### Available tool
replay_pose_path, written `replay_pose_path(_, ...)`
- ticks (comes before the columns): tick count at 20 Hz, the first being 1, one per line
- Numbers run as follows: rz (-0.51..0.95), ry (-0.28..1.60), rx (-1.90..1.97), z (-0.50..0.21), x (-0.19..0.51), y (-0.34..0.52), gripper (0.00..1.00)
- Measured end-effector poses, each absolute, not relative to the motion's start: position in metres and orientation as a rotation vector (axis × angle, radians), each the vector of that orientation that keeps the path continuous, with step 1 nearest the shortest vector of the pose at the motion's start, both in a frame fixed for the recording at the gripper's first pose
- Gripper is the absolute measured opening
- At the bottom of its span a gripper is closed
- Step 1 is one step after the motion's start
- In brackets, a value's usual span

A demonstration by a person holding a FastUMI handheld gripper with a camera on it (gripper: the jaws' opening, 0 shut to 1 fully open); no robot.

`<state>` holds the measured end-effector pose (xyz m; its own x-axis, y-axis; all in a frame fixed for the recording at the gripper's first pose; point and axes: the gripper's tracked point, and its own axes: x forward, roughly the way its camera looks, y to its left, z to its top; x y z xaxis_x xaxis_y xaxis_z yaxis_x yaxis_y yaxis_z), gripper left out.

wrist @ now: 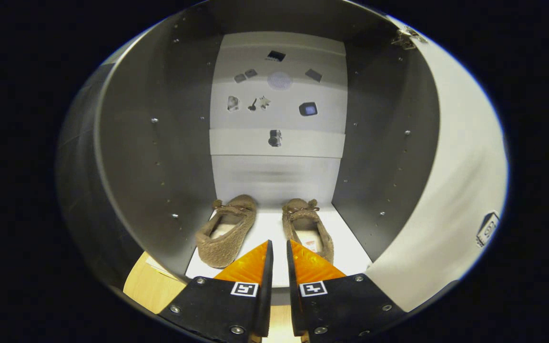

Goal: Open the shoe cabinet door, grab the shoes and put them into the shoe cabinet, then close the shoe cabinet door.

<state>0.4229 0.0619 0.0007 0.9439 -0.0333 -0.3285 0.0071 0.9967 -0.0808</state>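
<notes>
Left brown slipper (226, 230) and right brown slipper (307, 227) sit side by side on the shoe cabinet (160, 157) floor, toes to back wall, gripper (279, 252) just short of them, fingers narrow and empty, cabinet door (451, 200) swung open at right.

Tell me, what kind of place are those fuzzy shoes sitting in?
It looks like the inside of a shoe cabinet: two brown shoes sit on its white shelf, and its door hangs open. The hand-held gripper, nearly closed, holds nothing.
</notes>
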Motion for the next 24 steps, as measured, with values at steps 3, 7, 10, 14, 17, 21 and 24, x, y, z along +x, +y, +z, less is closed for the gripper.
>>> replay_pose_path(3, -0.03, 0.293, -0.074, 0.016, 0.381, 0.064, 0.18)
replay_pose_path(7, -0.058, 0.213, -0.071, 0.04, 0.326, 0.059, 0.17)
replay_pose_path(10, -0.06, 0.194, -0.093, 0.044, 0.286, 0.052, 0.18)
replay_pose_path(14, -0.074, 0.188, -0.13, 0.047, 0.233, 0.045, 0.18)
replay_pose_path(17, -0.071, 0.178, -0.1, 0.05, 0.197, 0.042, 0.23)
replay_pose_path(21, -0.09, 0.17, -0.12, 0.05, 0.155, 0.029, 0.29)
replay_pose_path(24, -0.104, 0.152, -0.104, 0.054, 0.13, 0.016, 0.33)
